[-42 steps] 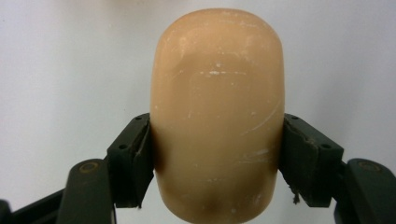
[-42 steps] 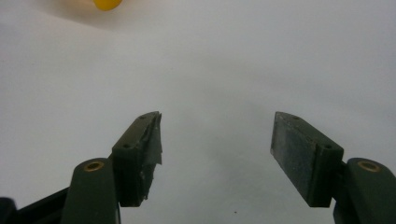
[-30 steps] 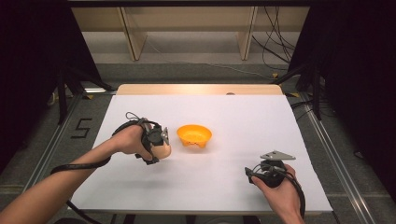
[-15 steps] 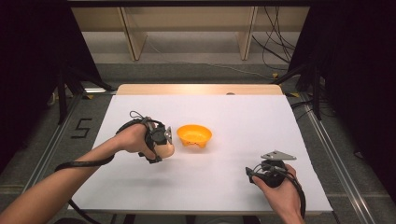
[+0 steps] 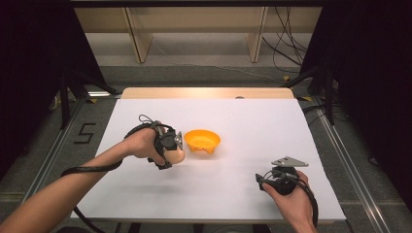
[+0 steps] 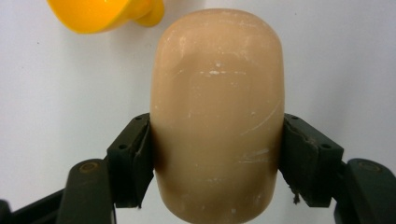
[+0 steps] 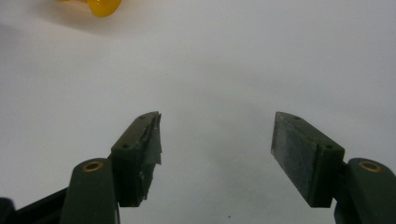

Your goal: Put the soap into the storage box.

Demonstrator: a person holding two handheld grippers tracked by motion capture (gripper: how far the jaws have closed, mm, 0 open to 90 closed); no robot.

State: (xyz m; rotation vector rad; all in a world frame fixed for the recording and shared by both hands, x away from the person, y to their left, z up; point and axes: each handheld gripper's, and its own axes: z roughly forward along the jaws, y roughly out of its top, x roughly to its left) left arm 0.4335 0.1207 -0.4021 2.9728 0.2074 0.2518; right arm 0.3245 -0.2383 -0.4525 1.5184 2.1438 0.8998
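Observation:
A smooth tan oblong object [image 6: 217,116], like a bread roll or a potato, sits between the jaws of my left gripper [image 6: 217,161], which is shut on its two sides. In the high view that left gripper [image 5: 171,149] hovers over the white table just left of an orange bowl [image 5: 202,141], with the tan object [image 5: 176,156] below it. The orange bowl [image 6: 105,14] shows at the top left of the left gripper view. My right gripper [image 5: 272,179] rests near the front right of the table. Its jaws [image 7: 215,140] stand open over bare white surface.
The white table top [image 5: 252,121] ends in a wooden strip at the far edge. Wooden shelving and cables stand on the floor behind. Dark curtains flank both sides. A marking "5" lies on the floor at the left.
My left gripper has carried the tan object a little to the right, closer to the orange bowl. The right gripper has stayed where it was.

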